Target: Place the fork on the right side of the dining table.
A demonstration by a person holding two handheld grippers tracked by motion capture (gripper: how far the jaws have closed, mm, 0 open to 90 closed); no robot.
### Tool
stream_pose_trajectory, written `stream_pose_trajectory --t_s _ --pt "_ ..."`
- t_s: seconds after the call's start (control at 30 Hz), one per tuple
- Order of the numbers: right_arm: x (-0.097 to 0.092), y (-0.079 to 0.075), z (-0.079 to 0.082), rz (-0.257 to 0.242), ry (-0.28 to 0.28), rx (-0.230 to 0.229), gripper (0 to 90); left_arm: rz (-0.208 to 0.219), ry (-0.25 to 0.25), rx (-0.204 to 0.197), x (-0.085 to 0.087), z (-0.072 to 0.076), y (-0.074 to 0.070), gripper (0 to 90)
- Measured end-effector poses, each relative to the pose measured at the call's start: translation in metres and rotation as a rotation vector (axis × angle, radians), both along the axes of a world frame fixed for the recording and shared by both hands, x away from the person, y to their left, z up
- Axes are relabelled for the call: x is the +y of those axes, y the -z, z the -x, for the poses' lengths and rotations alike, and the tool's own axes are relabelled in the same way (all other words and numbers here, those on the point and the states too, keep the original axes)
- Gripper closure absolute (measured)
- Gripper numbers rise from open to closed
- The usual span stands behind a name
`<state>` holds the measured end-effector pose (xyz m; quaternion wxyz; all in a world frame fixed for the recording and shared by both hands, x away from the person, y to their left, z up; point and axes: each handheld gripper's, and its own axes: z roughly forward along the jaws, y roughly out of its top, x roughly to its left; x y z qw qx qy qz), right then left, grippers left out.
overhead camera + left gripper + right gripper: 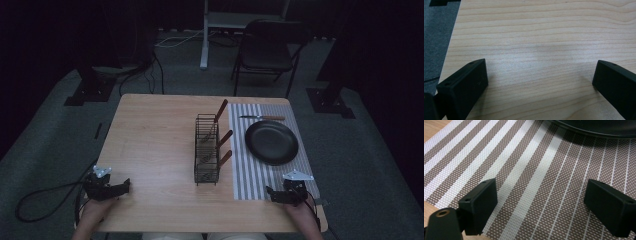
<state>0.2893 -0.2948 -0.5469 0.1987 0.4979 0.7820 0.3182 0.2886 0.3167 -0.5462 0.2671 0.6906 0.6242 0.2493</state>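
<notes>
Currently both grippers rest at the tabletop's near edge, jaws spread, empty: left gripper (123,187) near the left corner, right gripper (270,193) on the mat (250,175). Rack (207,149) stands mid-table; a careless reach could likely topple it.

Rack (207,149) stands left of plate (271,142) on mat (250,176).

— What sort of place is this?
— Probably a lab or recording studio, though the dim light hides much. Black curtains (45,35) hang around a grey carpet (360,165), and cables (150,70) trail across it at the far left.
— Any furniture?
— One wooden table (155,145), a folding chair (267,50) beyond it, and stand bases (90,90) at both far sides.
</notes>
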Motion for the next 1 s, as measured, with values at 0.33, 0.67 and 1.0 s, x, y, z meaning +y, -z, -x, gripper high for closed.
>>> stream_pose_trajectory --t_s 0.33,0.67,1.0 --pt "0.001 -0.002 -0.001 0.010 0.002 0.020 11.7 -0.002 0.013 -0.005 -0.001 0.001 0.000 0.2" --pt "0.002 -0.013 0.000 -0.014 0.008 0.000 13.1 -0.001 0.012 -0.006 -0.001 0.002 0.001 0.2" --pt "0.009 -0.024 -0.003 -0.034 -0.044 -0.014 13.3 0.000 0.013 -0.006 -0.001 0.002 0.001 0.2"
